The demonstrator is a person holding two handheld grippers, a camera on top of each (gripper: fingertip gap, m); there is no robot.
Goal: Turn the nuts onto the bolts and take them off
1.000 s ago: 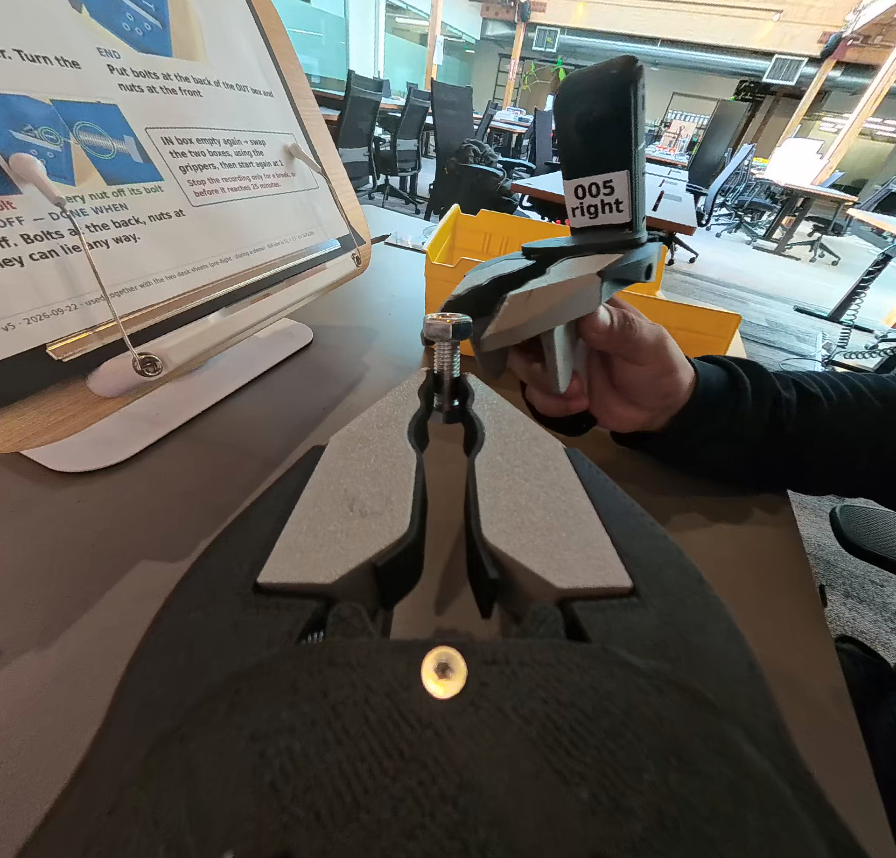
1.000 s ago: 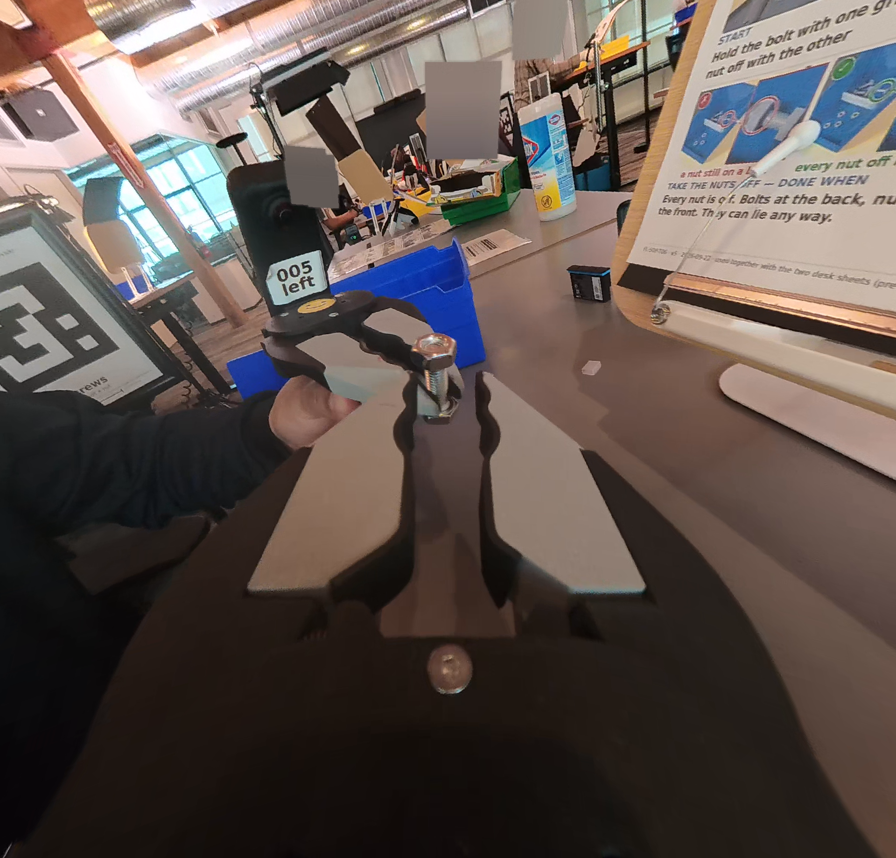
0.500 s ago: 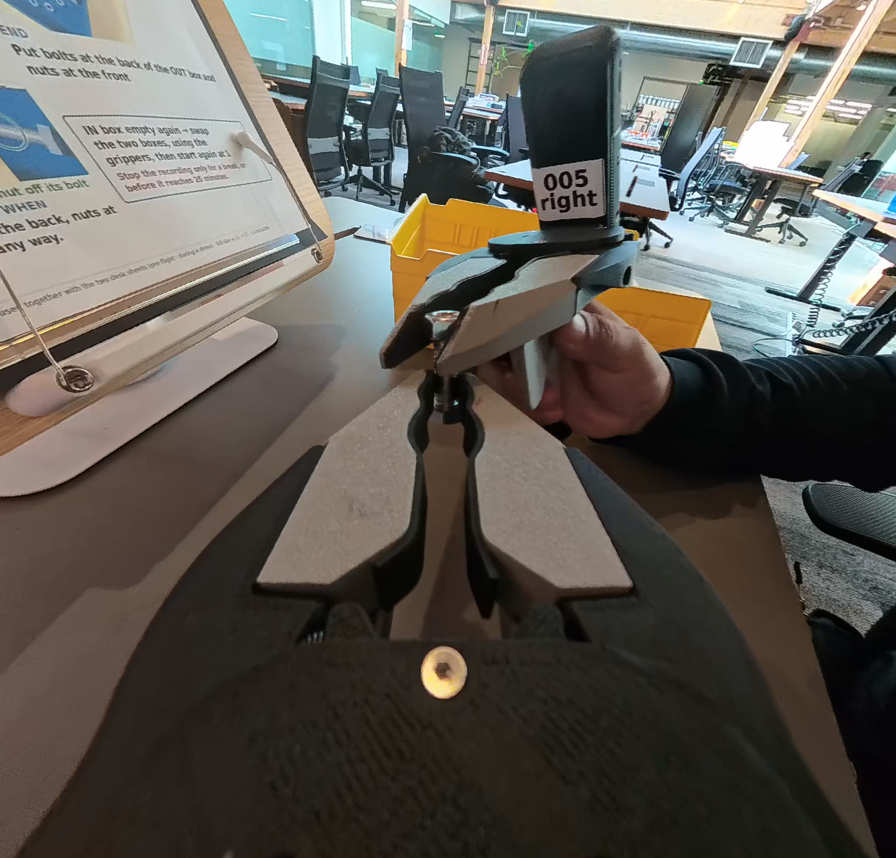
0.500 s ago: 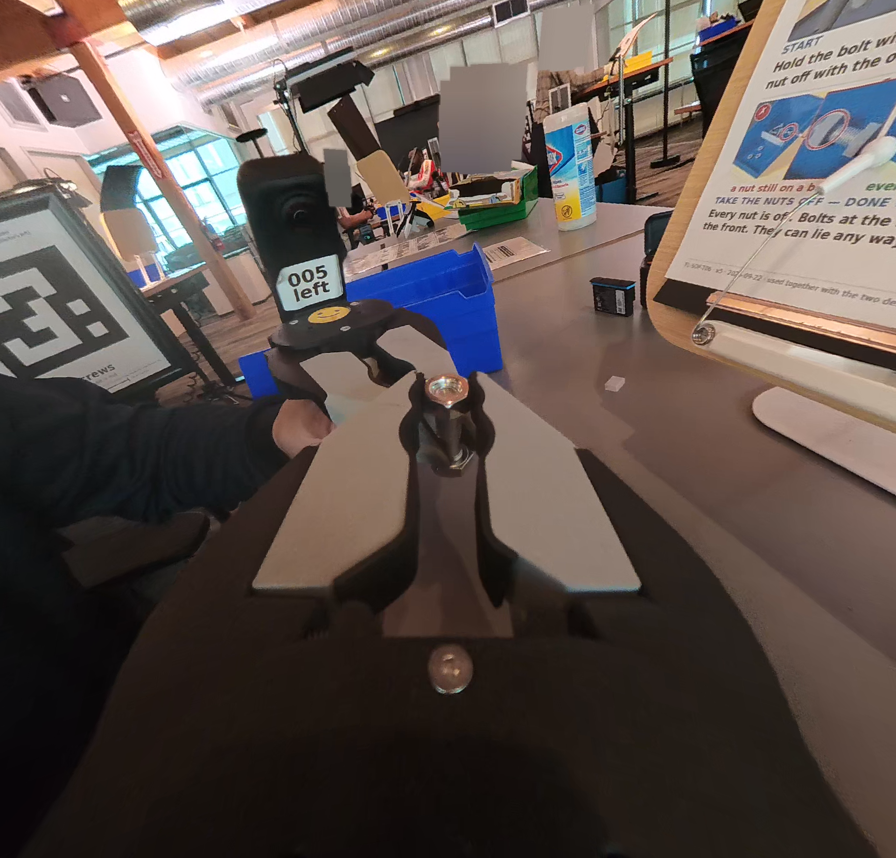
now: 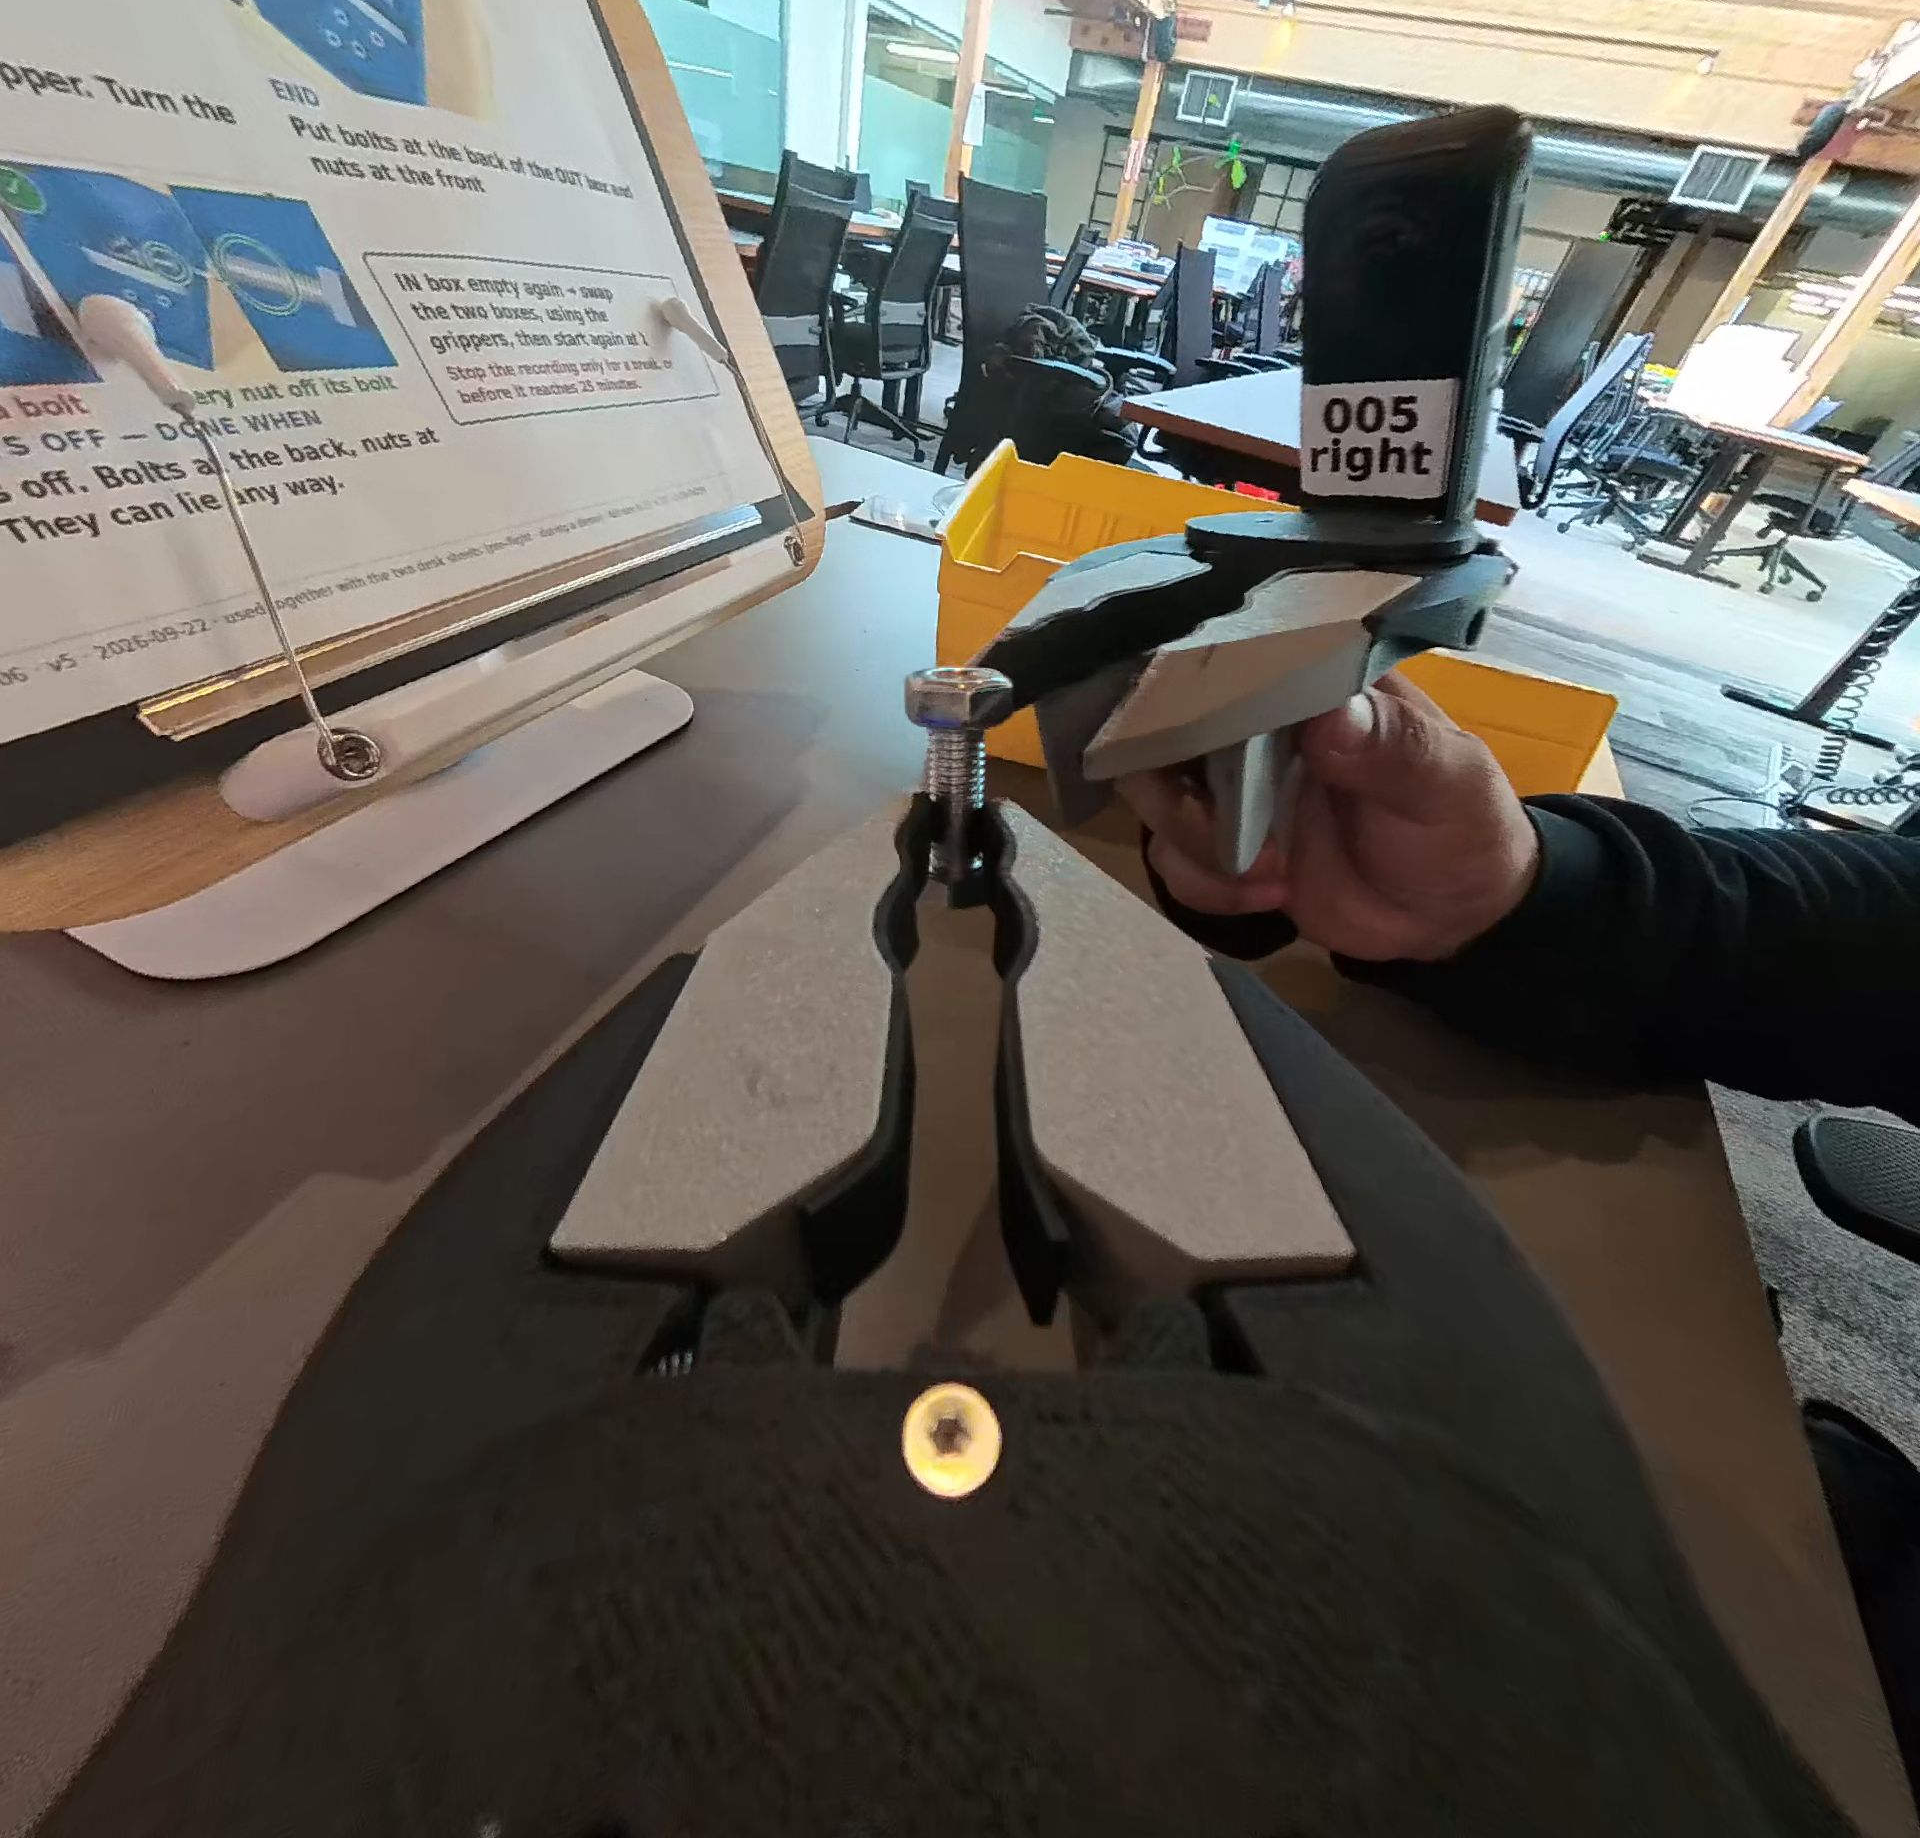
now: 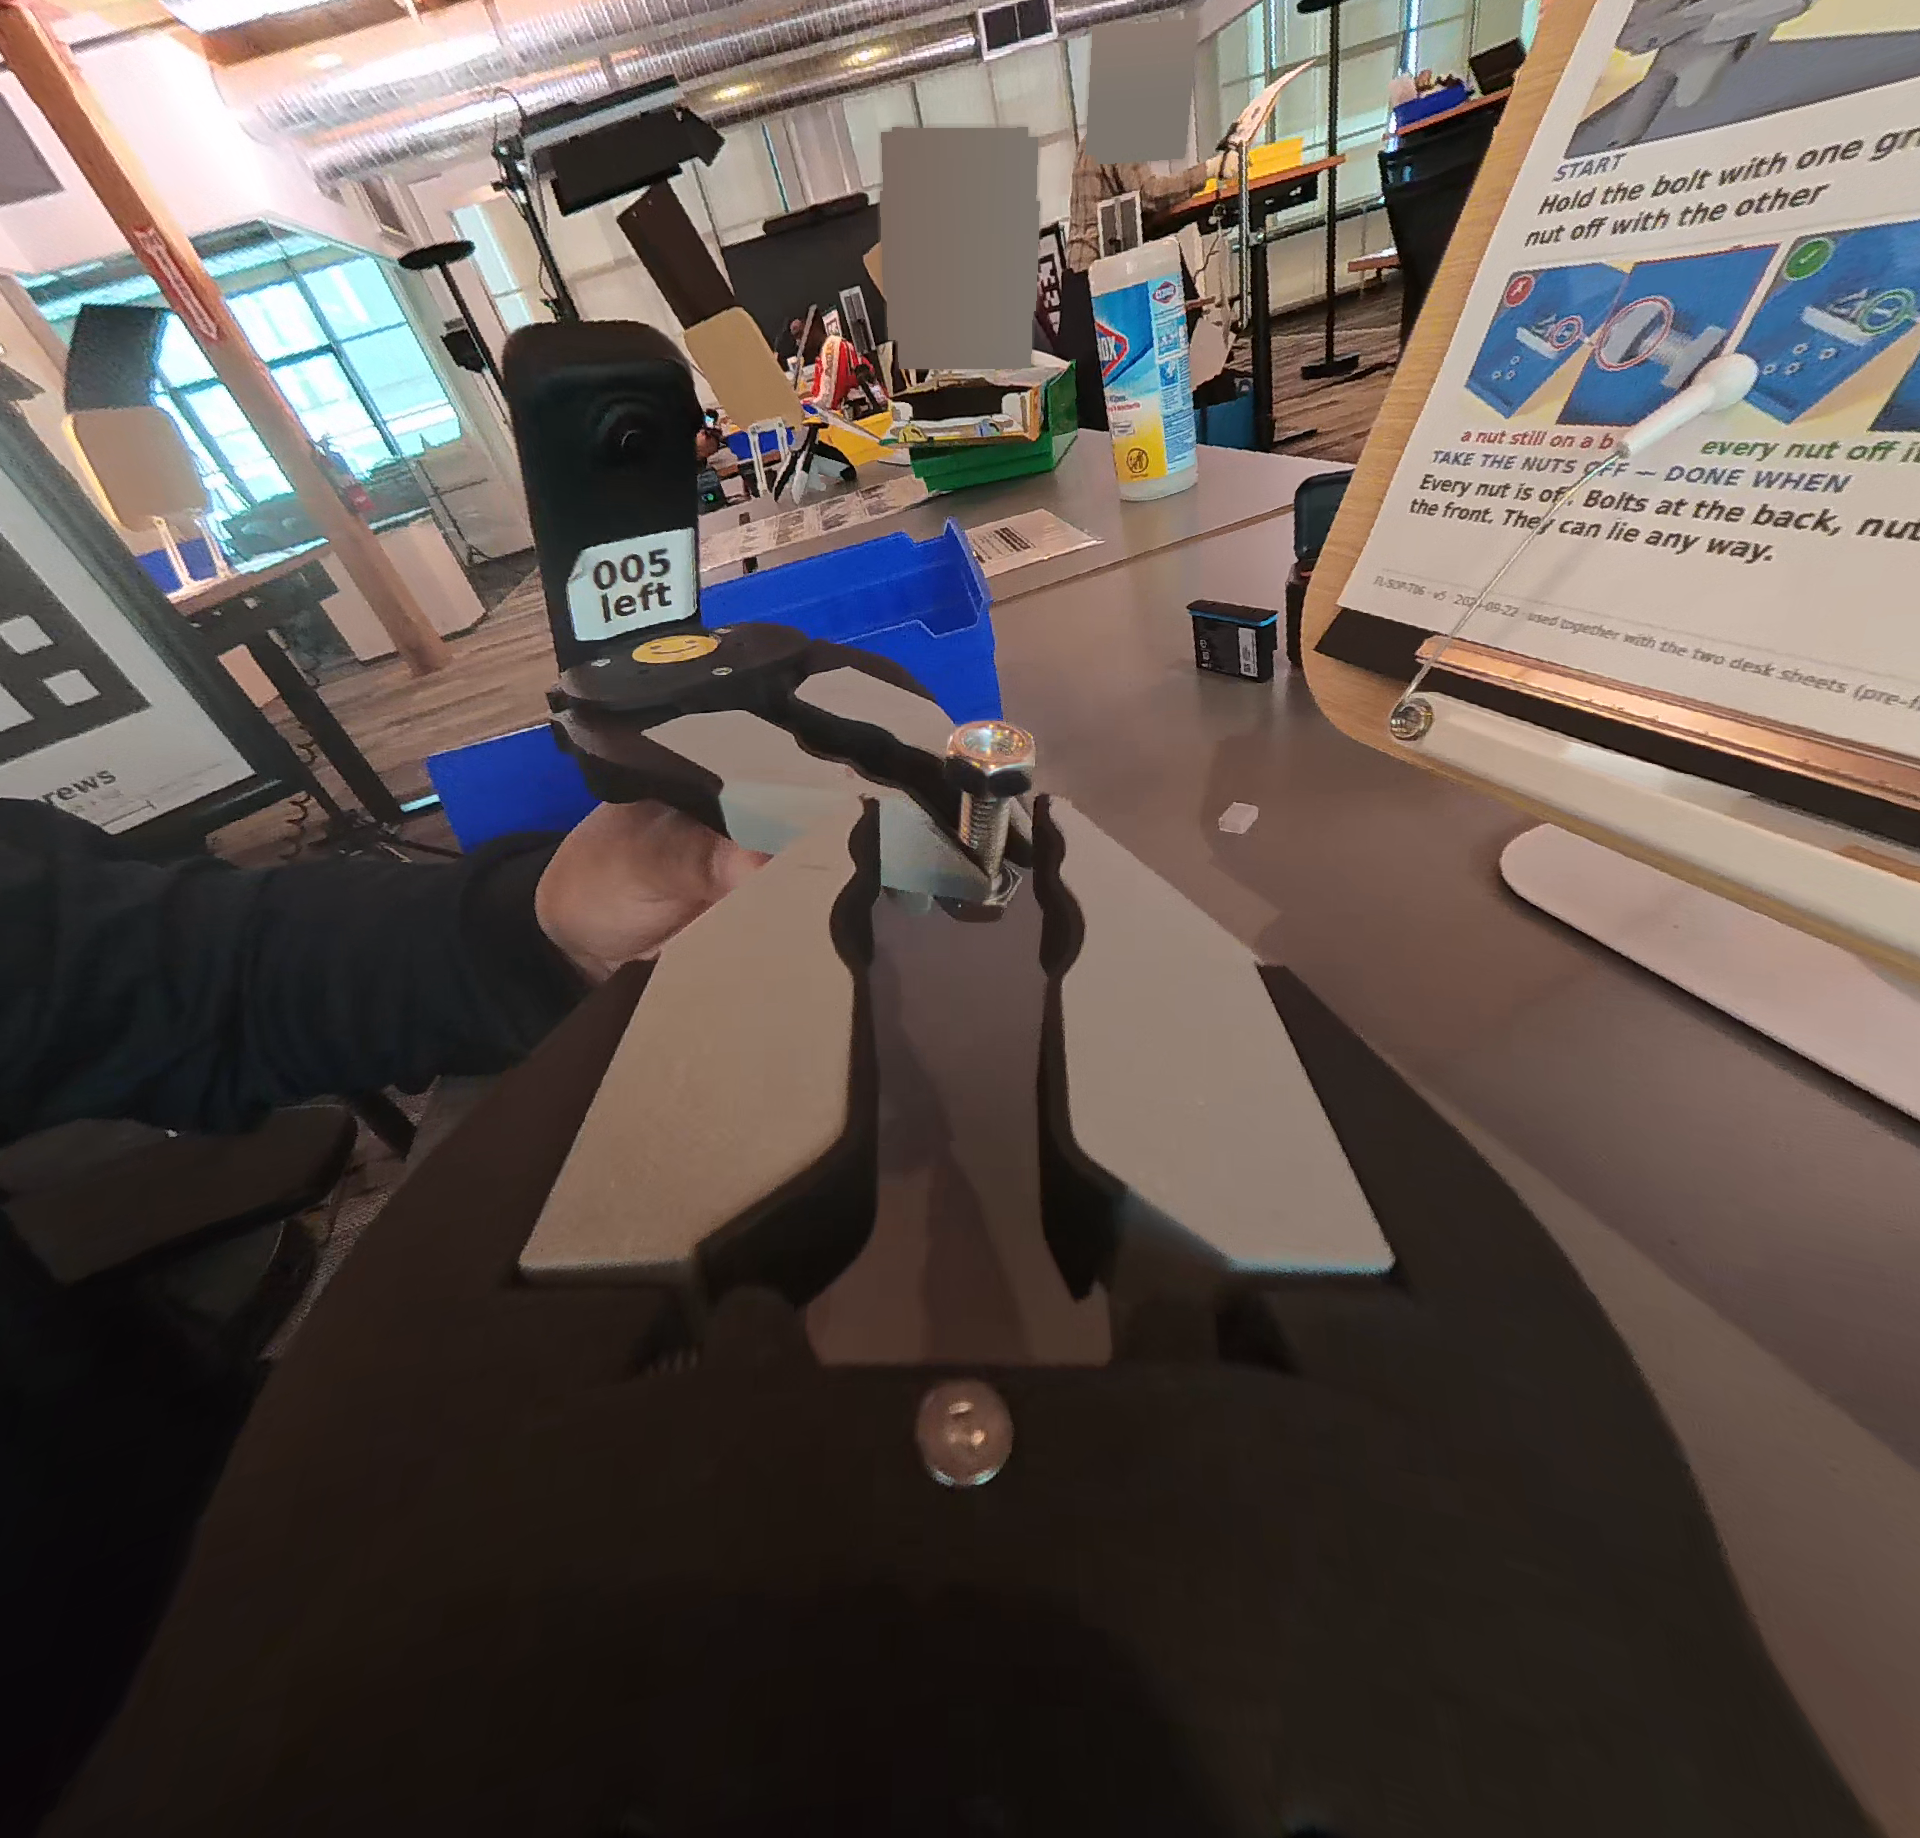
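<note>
left hand-held gripper [image 5: 953, 858] clamps upright bolt [image 5: 954, 749] shank; right hand-held gripper [image 6: 948, 832] parted, empty; nut hidden.

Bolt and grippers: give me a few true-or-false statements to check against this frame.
1. The left gripper clamps the bolt by its thread, head up. True.
2. The right gripper is shut on the bolt head. False: its jaws stand apart and the head is free.
3. A yellow bin stands behind the right gripper in the left wrist view. True.
4. The bolt lies flat on the table. False: it is held upright above it.
</note>
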